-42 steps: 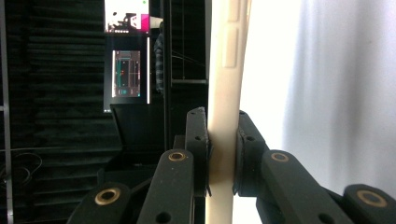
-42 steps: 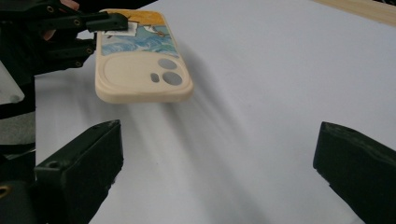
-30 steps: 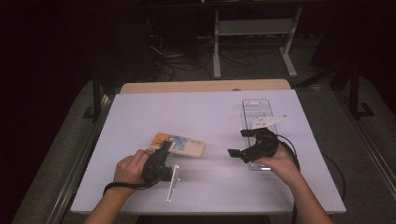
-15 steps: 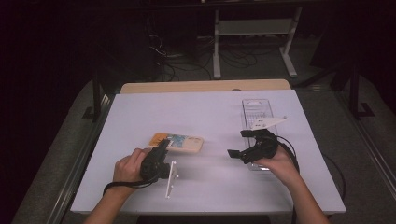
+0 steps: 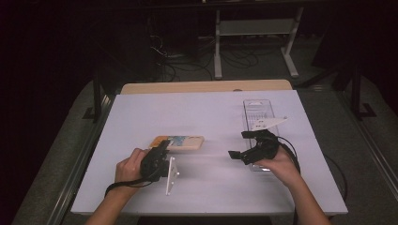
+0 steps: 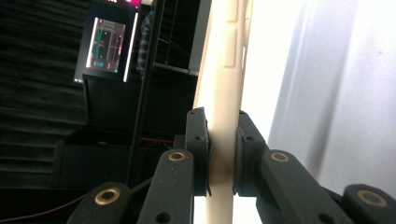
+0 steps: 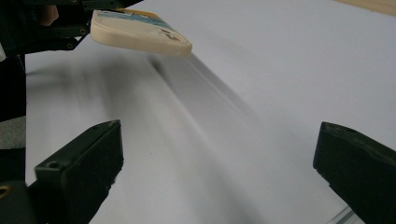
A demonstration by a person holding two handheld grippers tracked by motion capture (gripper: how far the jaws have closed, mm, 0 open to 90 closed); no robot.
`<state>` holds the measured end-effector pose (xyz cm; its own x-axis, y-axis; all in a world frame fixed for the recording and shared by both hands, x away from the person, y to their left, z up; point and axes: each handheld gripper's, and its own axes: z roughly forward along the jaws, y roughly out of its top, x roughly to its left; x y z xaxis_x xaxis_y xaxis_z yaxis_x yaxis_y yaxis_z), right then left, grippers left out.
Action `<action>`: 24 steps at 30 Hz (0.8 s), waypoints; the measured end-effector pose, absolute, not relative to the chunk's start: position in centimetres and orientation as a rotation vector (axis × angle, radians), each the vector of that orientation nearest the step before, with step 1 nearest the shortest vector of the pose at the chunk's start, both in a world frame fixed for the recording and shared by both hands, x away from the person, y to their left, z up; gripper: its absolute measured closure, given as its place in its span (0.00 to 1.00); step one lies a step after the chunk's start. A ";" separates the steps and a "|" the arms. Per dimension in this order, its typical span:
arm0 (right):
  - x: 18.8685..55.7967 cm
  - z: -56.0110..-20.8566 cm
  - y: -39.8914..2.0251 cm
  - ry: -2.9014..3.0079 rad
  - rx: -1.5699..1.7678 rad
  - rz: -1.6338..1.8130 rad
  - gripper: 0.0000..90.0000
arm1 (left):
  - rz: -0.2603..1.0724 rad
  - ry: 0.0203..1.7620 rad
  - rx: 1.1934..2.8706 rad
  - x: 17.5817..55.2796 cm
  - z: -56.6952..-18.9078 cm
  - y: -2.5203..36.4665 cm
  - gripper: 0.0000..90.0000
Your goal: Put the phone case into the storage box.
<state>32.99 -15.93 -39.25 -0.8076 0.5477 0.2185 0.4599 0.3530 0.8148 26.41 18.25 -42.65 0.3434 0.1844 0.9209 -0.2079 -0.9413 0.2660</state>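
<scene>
Left gripper (image 5: 157, 154): clamped on one end of the phone case (image 5: 180, 141); the left gripper view shows both pads pressed flat on its cream edge (image 6: 223, 140).
Right gripper (image 5: 240, 144): jaws spread wide, nothing between them, hovering low over the table (image 5: 206, 117), pointed towards the case.
Change: the case now looks lifted a little off the table, where a second ago it lay closer to flat; both hands have hardly shifted.
Meaning: likely a handover or two-handed hold is being set up; the right gripper has yet to close in.
Case position: left of centre, near the front.
Tray (image 5: 258, 112): clear, far right, behind the right gripper.
Writing: blue-and-orange print on the case face, too small to read.
</scene>
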 end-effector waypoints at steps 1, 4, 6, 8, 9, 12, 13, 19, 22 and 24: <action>33.0 -39.3 -15.9 2.507 0.937 1.463 0.01 | 1.622 -0.015 2.275 26.4 -42.6 18.3 0.88; 33.0 -39.3 -15.9 2.509 0.941 1.466 0.01 | 1.606 0.005 2.278 26.5 -42.6 18.3 0.88; 33.0 -39.3 -15.9 2.510 0.941 1.464 0.01 | 1.588 0.021 2.278 26.5 -42.5 18.3 0.88; 33.1 -39.3 -15.9 2.511 0.942 1.463 0.01 | 1.577 0.034 2.277 26.5 -42.4 18.3 0.88; 33.1 -39.3 -15.9 2.511 0.942 1.463 0.01 | 1.570 0.042 2.275 26.5 -42.4 18.3 0.88; 33.1 -39.3 -15.9 2.512 0.946 1.462 0.01 | 1.545 0.066 2.271 26.6 -42.3 18.4 0.88; 33.1 -39.3 -15.9 2.513 0.946 1.462 0.01 | 1.533 0.075 2.274 26.7 -42.3 18.4 0.88; 33.1 -39.3 -15.9 2.514 0.948 1.462 0.01 | 1.492 0.117 2.268 26.8 -42.1 18.5 0.88; 33.1 -39.3 -15.9 2.515 0.944 1.462 0.01 | 1.460 0.149 2.267 26.8 -42.0 18.5 0.88; 33.1 -39.3 -15.9 2.516 0.944 1.462 0.01 | 1.443 0.166 2.248 27.0 -42.0 18.6 0.88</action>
